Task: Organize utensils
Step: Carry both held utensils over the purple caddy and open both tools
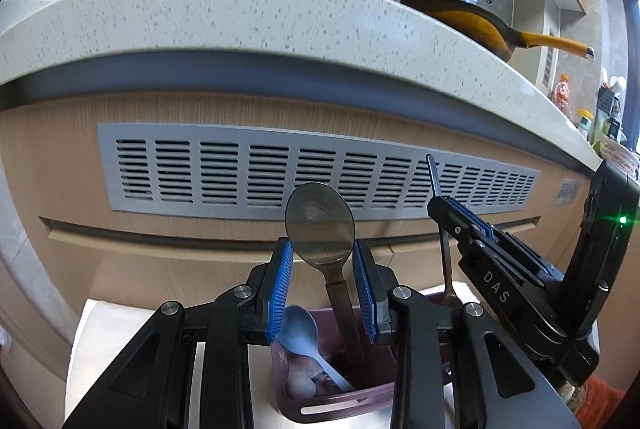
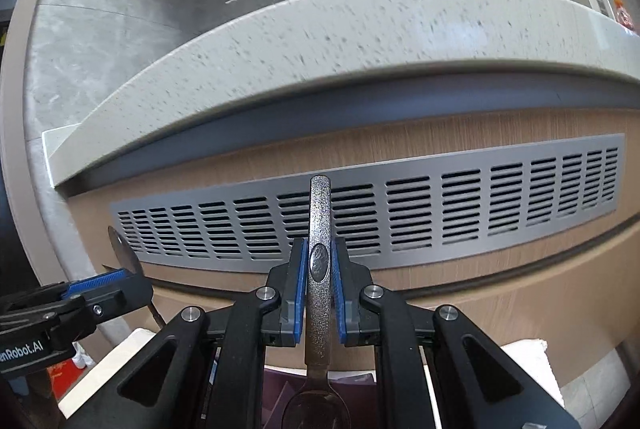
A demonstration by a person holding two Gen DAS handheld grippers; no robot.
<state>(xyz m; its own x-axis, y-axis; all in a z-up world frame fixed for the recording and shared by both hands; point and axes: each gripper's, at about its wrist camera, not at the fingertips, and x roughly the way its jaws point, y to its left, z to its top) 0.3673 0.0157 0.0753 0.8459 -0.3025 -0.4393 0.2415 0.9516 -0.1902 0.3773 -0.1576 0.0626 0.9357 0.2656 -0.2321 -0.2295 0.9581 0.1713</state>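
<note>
Two grippers: both over the same purple holder, each on a metal spoon.
Left fingers: blue pads sit either side of the big spoon just below its bowl; a small gap shows on both sides, so parted and not clamping it, as far as this view tells.
Left gripper: spoon stands bowl-up, handle running down into the holder.
Right fingers: pads closed tight on the textured handle of a second spoon, gripped mid-handle near the oval boss.
Right gripper: that spoon hangs bowl-down, bowl already at the holder mouth.
Holder: translucent purple plastic caddy with a slotted front wall, standing on the bench.
Also in holder: light blue plastic spoon leaning left, bowl up; something pale and round at the bottom, can't identify.
Handling, metal spoons: stiff, moderately heavy, polished bowl is slippery; flat handle is the place to hold, pads across the flat faces. Textured handle should grip better than the smooth one.
Handling, holder: looks light, likely to tip or slide if a spoon drags its rim.
Step, my read: right spoon being lowered in, left spoon already seated.
Beyond: wood cabinet front with grey vent grille, speckled worktop edge above, yellow-and-black pan on it.
</note>
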